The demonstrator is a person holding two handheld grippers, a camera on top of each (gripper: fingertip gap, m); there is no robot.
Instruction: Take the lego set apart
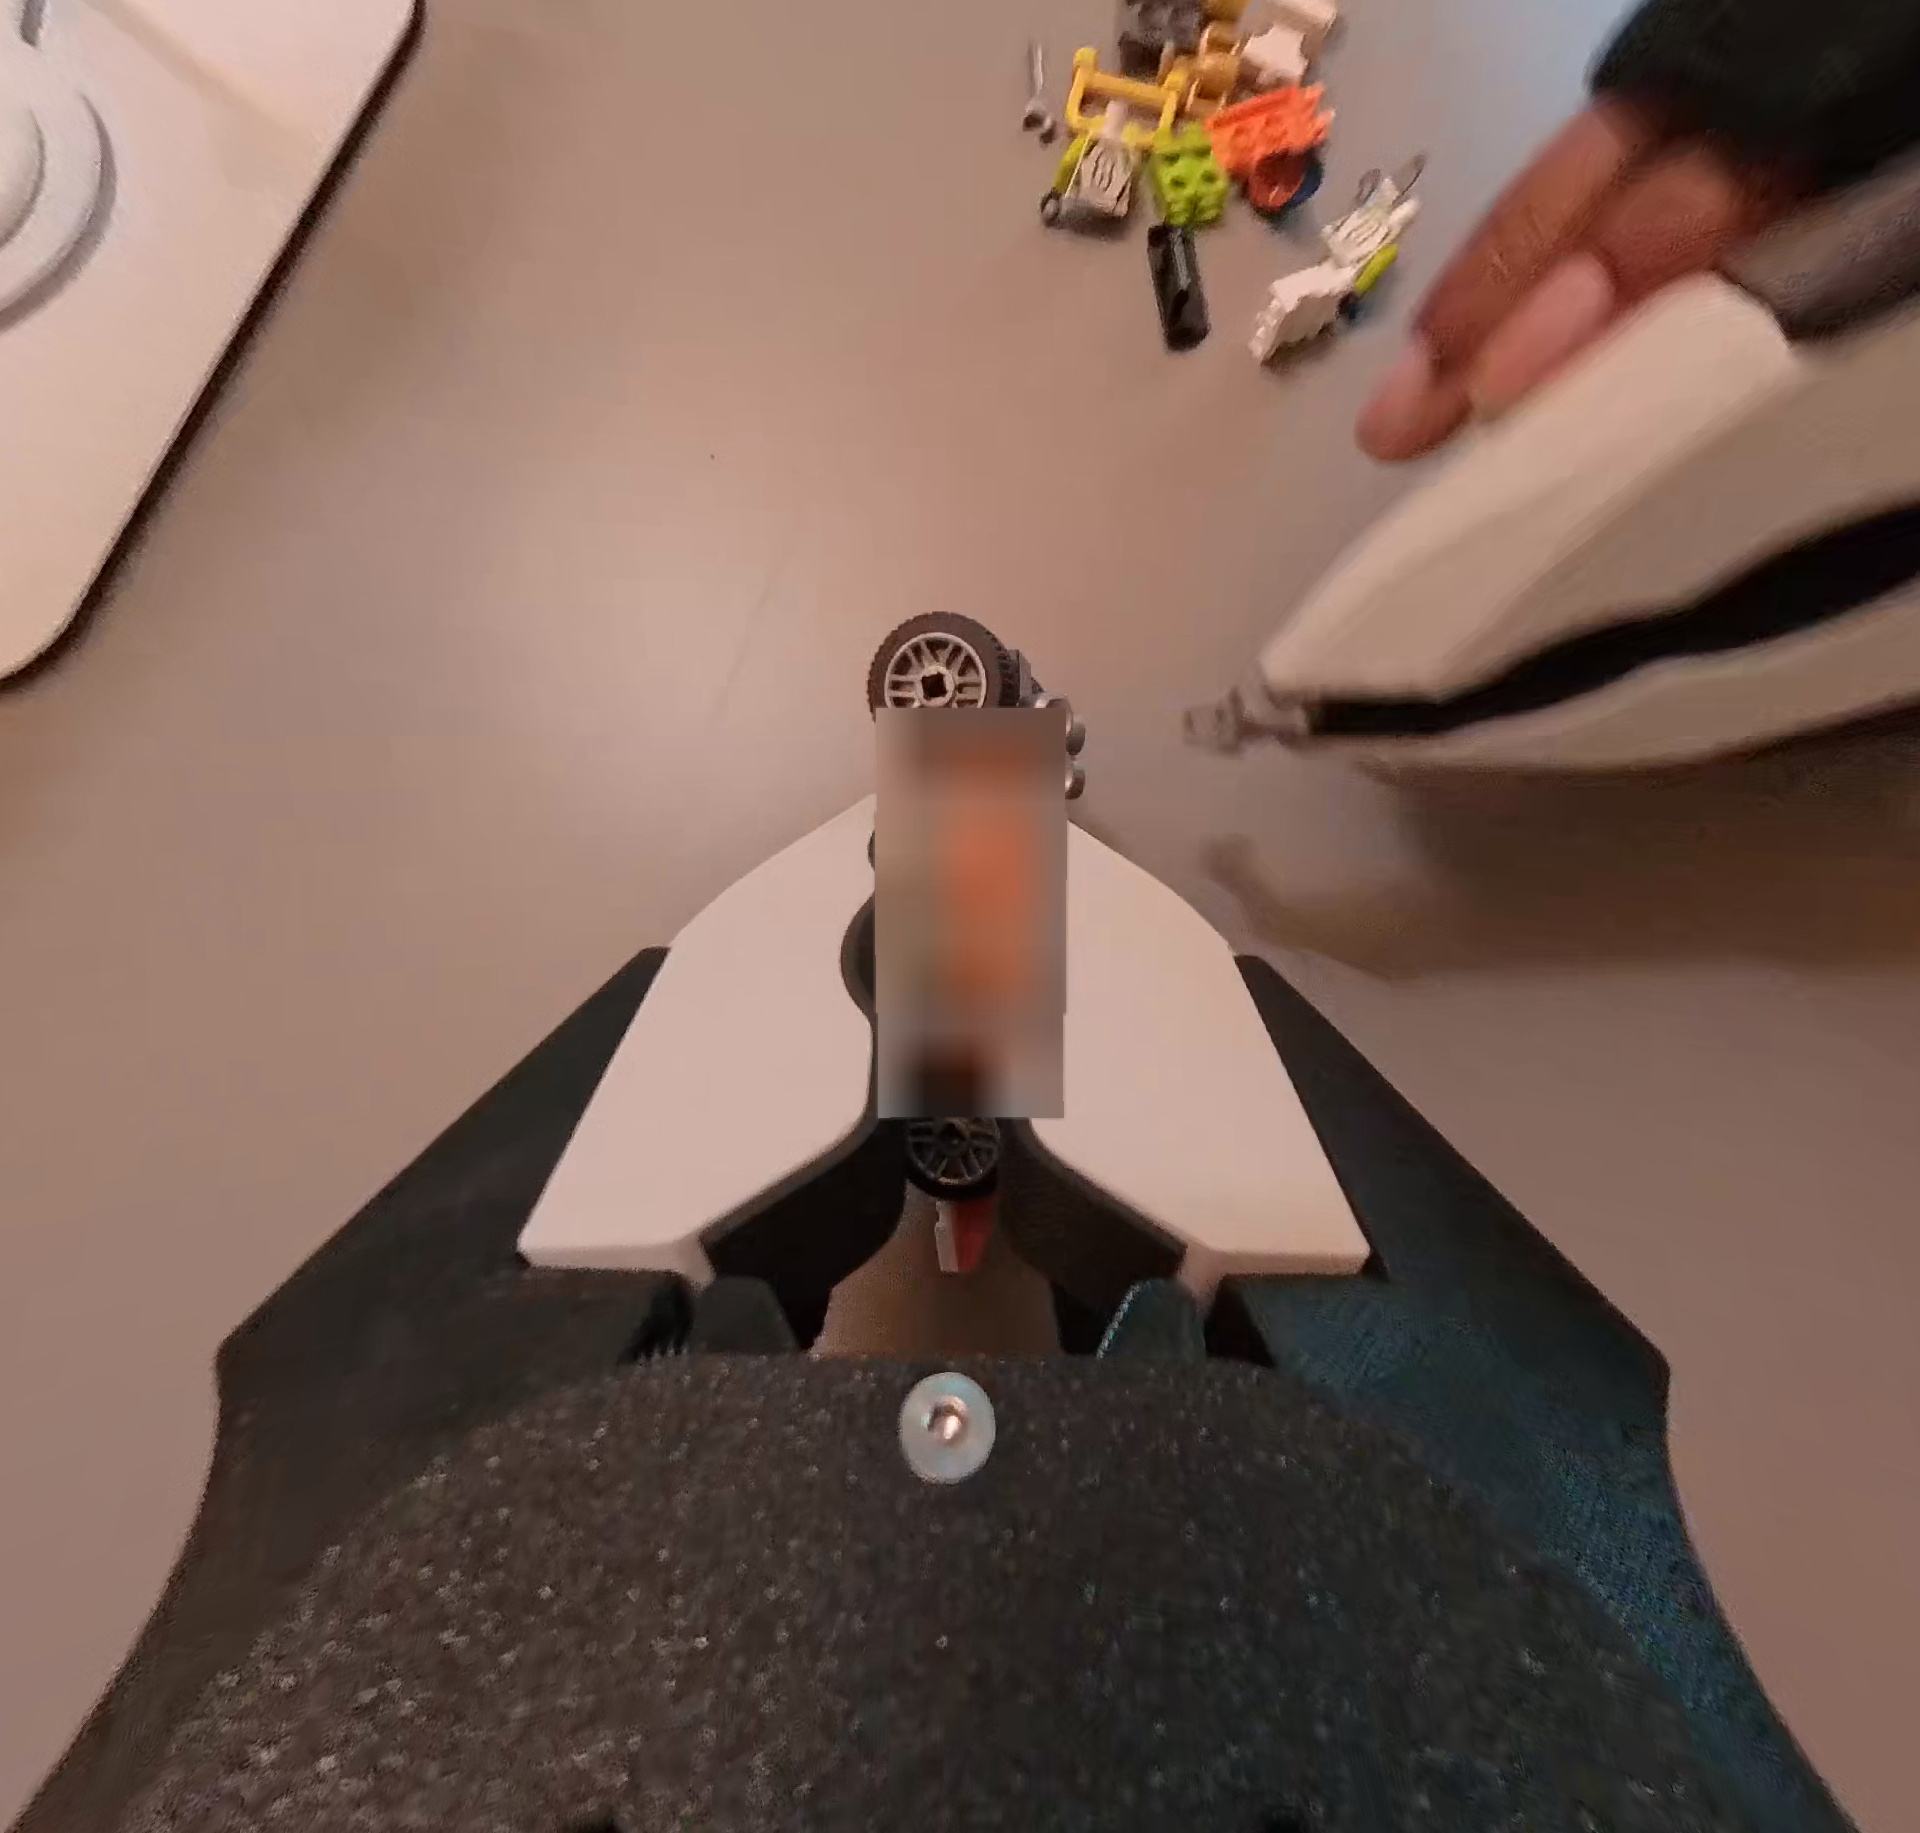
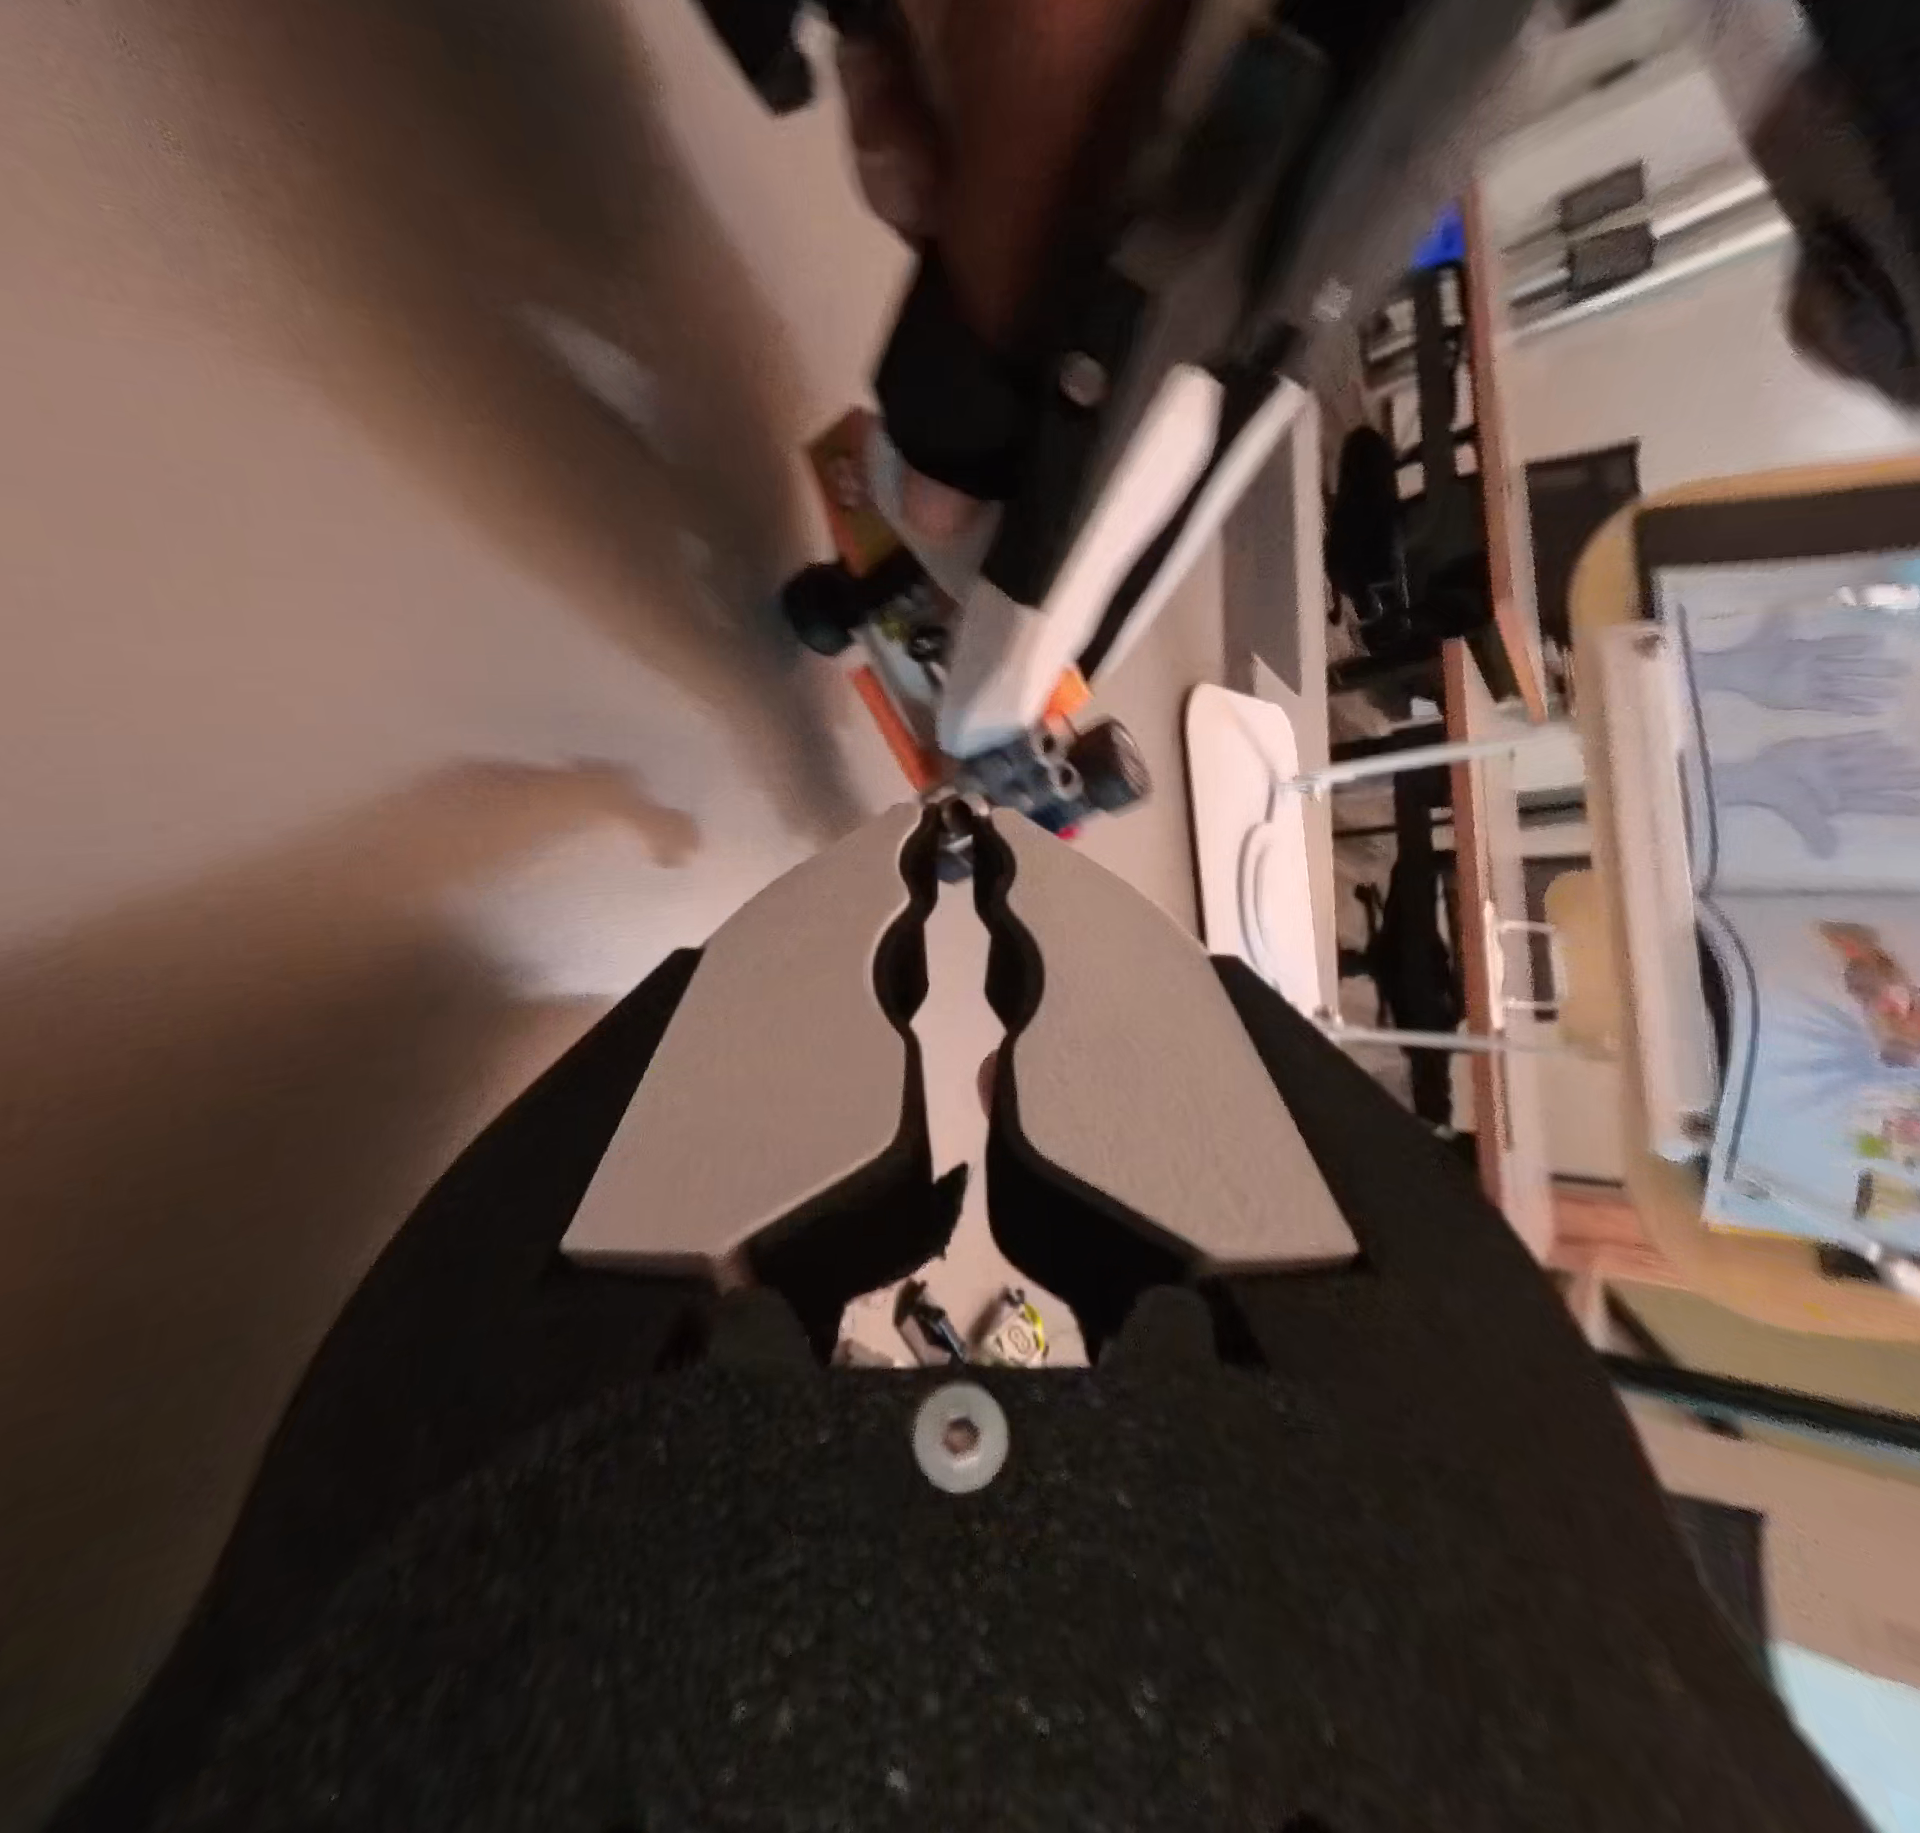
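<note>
The left gripper [image 1: 971, 827] is clamping the lego car [image 1: 940, 677] steady while the right gripper [image 2: 951, 822] is pinching off a small grey piece [image 2: 951, 809] near its far wheel.

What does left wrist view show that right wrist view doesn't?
Left only: the pile of loose pieces on the table, and the car's grey wheel beyond the left gripper.

Right only: the open booklet on a stand, and room clutter behind it.

Both: the car clamped in the left gripper, the right gripper pinching a small metal-grey piece near it, and the white pad. Right view is blurred.
</note>
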